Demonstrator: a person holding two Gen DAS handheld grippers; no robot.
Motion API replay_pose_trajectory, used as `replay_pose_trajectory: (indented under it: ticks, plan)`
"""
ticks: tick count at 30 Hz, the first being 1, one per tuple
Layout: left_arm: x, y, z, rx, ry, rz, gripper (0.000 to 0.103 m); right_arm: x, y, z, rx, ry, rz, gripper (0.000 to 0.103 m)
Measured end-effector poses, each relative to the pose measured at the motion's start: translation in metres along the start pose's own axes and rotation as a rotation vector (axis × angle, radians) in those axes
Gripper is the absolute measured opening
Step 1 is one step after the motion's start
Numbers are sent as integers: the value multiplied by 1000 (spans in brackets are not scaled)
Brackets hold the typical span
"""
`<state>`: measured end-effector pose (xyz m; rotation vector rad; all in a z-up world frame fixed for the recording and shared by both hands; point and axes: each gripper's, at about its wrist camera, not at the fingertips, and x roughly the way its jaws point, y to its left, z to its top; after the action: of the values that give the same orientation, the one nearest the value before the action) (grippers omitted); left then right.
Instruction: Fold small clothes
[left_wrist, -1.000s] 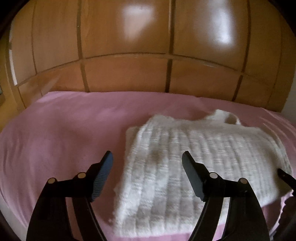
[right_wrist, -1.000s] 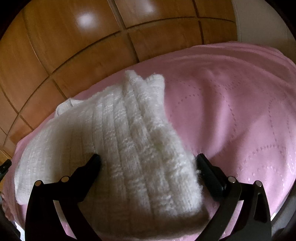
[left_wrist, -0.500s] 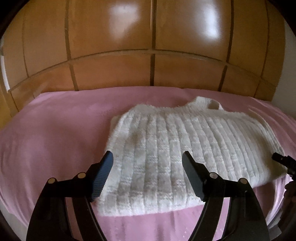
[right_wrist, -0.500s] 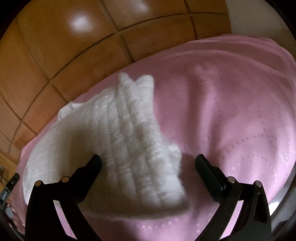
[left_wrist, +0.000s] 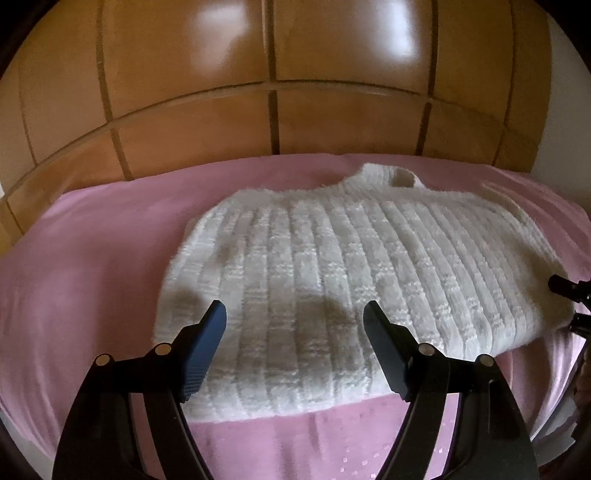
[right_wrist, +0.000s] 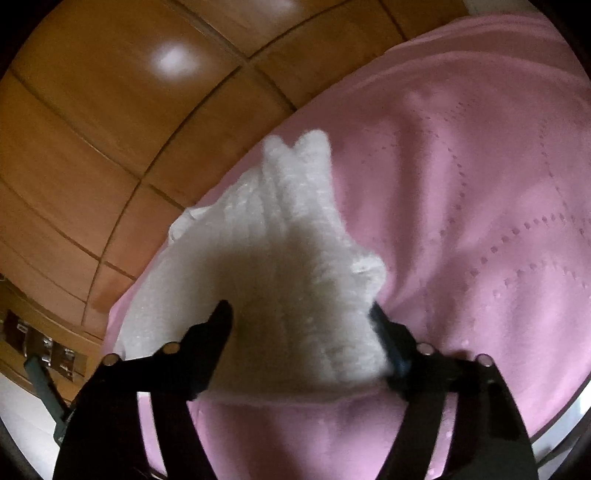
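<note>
A small white ribbed knit sweater (left_wrist: 332, 273) lies flat on a pink blanket (left_wrist: 92, 266), neck hole toward the far wooden wall. My left gripper (left_wrist: 294, 325) is open and empty, hovering over the sweater's near hem. In the right wrist view the sweater's right side (right_wrist: 295, 280) is bunched between the fingers of my right gripper (right_wrist: 301, 314). Its jaws are still apart, the right finger touching the fabric edge. The right gripper's tip (left_wrist: 565, 291) shows at the right edge of the left wrist view.
A glossy wooden panelled wall (left_wrist: 277, 92) stands right behind the bed. The pink blanket (right_wrist: 480, 184) stretches out to the right of the sweater. The bed edge runs along the lower right (right_wrist: 561, 424). A wooden shelf (right_wrist: 37, 339) sits at far left.
My left gripper has shifted right, so its fingers now sit over the sweater's near hem. My right gripper has pushed in on the sweater's right side and narrowed its jaws around the bunched fabric.
</note>
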<state>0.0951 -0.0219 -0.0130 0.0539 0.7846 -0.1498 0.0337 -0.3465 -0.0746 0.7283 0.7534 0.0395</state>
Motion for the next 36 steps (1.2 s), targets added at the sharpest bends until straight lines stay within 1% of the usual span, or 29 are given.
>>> replay_pose_trajectory:
  ticks: [1,2,4,5,6,8,9,11,12,13,15,16,17,19,22,25,27,31,33,36]
  plan:
    - [2,-2,0,4,3,0,76,-1,-1,-1,-2,-1,-6,60]
    - [4,-3,0,8,9,-2,76,-2,-4,0,0,-2,-11,58]
    - [9,-6,-1,12,19,-3,76,-6,-7,0,4,-1,-18,45]
    - [12,-7,-1,15,24,-2,76,-8,-9,0,9,4,-14,43]
    - [13,-7,-1,18,27,-2,76,-9,-10,1,13,9,-7,43]
    - [16,-9,-1,23,31,-2,76,-11,-10,2,17,16,-4,46]
    - [18,-9,-1,26,35,-1,76,-11,-10,1,20,21,3,50]
    - [23,-8,0,22,42,1,79,-12,-13,4,31,28,23,55]
    - [25,-7,0,15,44,-3,79,-12,-14,4,33,30,30,60]
    - [26,-6,0,10,46,-6,79,-11,-15,4,31,34,40,61]
    - [29,-7,-1,10,48,-6,80,-11,-14,7,16,34,24,61]
    - [30,-6,-1,9,47,-7,80,-10,-12,8,5,35,15,55]
    - [30,-7,-1,7,47,-8,80,-9,-9,10,-6,36,-3,52]
    - [30,-6,-2,5,46,-13,81,-7,-6,12,-17,44,-15,37]
    - [31,-2,-1,0,47,-19,84,-8,-1,15,-43,63,-21,28]
    - [33,2,-1,-13,52,-32,87,-10,8,16,-65,70,-37,24]
    - [33,4,-1,-19,59,-44,87,-9,16,17,-69,69,-37,23]
    - [31,7,0,-29,63,-66,87,-9,31,19,-69,67,-28,21]
    - [30,11,0,-47,65,-84,87,-12,43,22,-82,65,-9,20]
    - [26,26,4,-103,74,-167,86,-13,73,27,-114,59,26,19]
